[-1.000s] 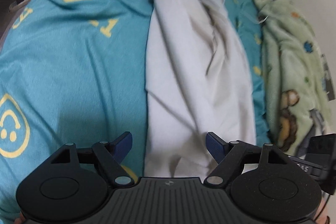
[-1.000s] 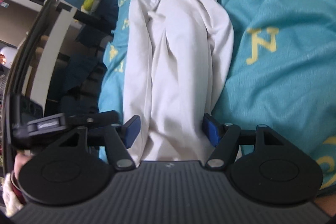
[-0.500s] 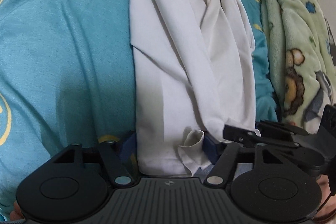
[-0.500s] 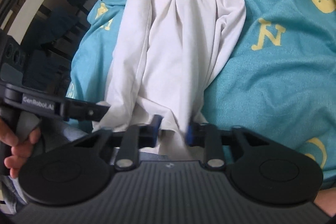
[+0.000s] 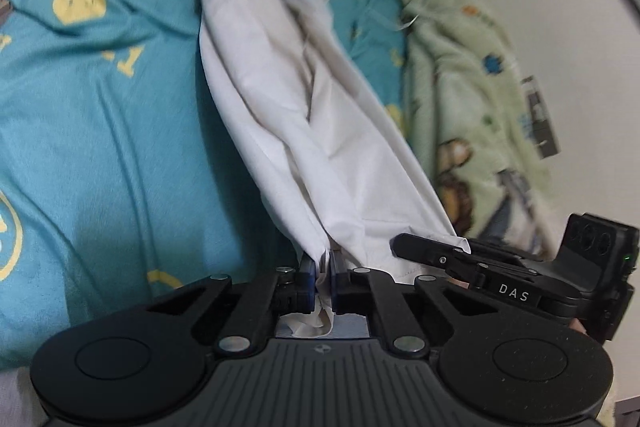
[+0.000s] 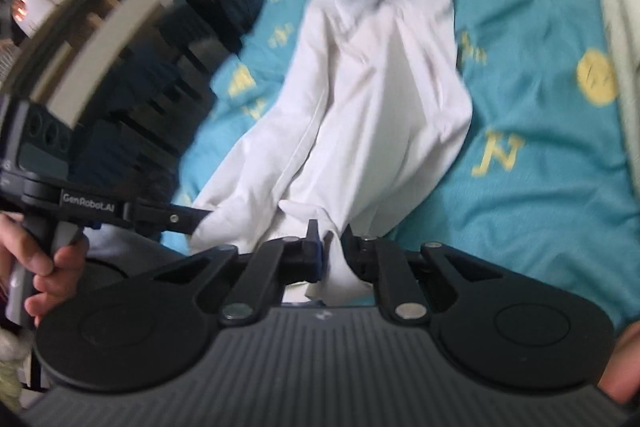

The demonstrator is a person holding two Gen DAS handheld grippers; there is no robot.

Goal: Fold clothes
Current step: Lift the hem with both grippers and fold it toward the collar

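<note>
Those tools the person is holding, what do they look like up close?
Each tool, left and right, is matte black plastic: a ribbed grey-black body, two round discs at the sides, and jointed link arms with silver pins leading to two narrow fingers with blue pads. White lettering on their sides reads "DAS" and "GenRobot.AI".

Soft, even indoor light, no glare. My left camera is fairly sharp up close: my left gripper [image 5: 323, 277] reads crisp, the white garment [image 5: 320, 131] smears toward the top. A dim shadow lies on the teal bedsheet [image 5: 104, 147] beside it. My right view is motion-blurred throughout, worst on the shelving [image 6: 100, 39]. Fisheye bends every edge; corners go dark.
</note>
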